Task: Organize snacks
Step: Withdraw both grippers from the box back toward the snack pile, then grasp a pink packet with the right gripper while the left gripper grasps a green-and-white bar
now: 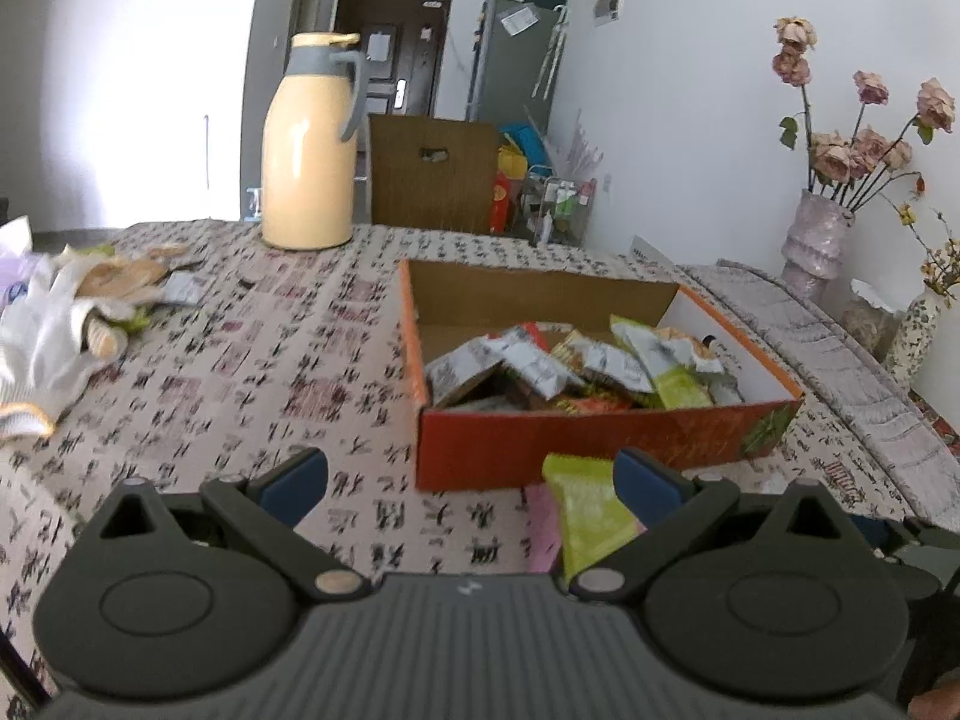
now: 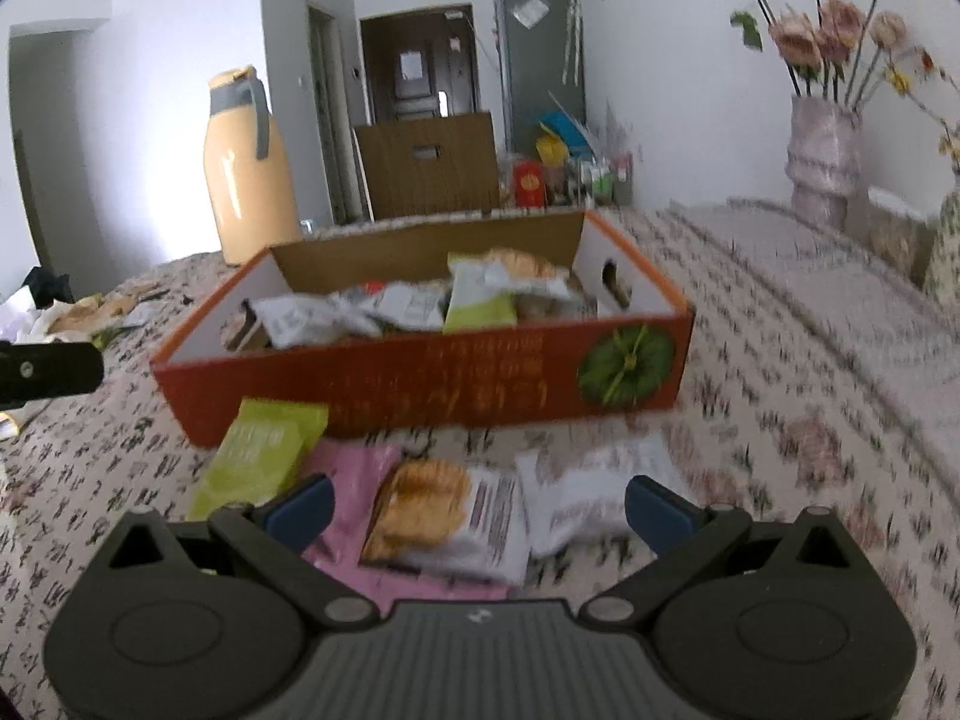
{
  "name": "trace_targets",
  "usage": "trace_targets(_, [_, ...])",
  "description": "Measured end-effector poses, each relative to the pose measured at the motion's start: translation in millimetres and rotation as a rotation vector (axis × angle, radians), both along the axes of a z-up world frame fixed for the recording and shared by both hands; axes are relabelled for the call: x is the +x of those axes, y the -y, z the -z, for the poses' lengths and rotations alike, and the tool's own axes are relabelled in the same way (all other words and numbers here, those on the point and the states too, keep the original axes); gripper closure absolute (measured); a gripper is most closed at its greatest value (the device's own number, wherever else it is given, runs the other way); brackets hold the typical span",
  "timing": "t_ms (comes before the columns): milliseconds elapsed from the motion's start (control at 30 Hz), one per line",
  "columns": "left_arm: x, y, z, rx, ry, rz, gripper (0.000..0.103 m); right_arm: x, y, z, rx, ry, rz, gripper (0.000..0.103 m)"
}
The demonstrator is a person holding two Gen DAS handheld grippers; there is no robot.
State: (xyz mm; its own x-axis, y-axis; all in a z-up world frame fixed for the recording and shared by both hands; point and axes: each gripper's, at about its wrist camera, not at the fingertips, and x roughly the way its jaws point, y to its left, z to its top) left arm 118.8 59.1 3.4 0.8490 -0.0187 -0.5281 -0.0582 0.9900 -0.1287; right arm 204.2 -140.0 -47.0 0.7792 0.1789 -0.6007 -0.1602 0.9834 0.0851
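An orange cardboard box (image 1: 576,444) (image 2: 420,384) on the patterned tablecloth holds several snack packets (image 1: 576,366) (image 2: 420,306). In front of it lie loose packets: a green one (image 1: 591,516) (image 2: 258,456), a pink one (image 2: 348,480), a biscuit packet (image 2: 444,516) and a white one (image 2: 588,498). My left gripper (image 1: 474,489) is open, with the green packet just inside its right finger. My right gripper (image 2: 480,510) is open above the biscuit packet, which lies between its fingers.
A yellow thermos jug (image 1: 312,144) (image 2: 249,174) stands at the table's far side. White gloves and wrappers (image 1: 66,306) lie at the left. Vases with dried flowers (image 1: 816,240) (image 2: 822,150) stand at the right by a grey folded cloth (image 1: 840,348). A brown carton (image 1: 432,174) sits beyond the table.
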Motion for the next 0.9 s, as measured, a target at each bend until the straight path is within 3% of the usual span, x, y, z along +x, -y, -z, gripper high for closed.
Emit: trace_targets(900, [-28, -21, 21, -0.04, -0.041, 0.041, 0.0, -15, -38, 29, -0.058, -0.137, 0.014, 0.0])
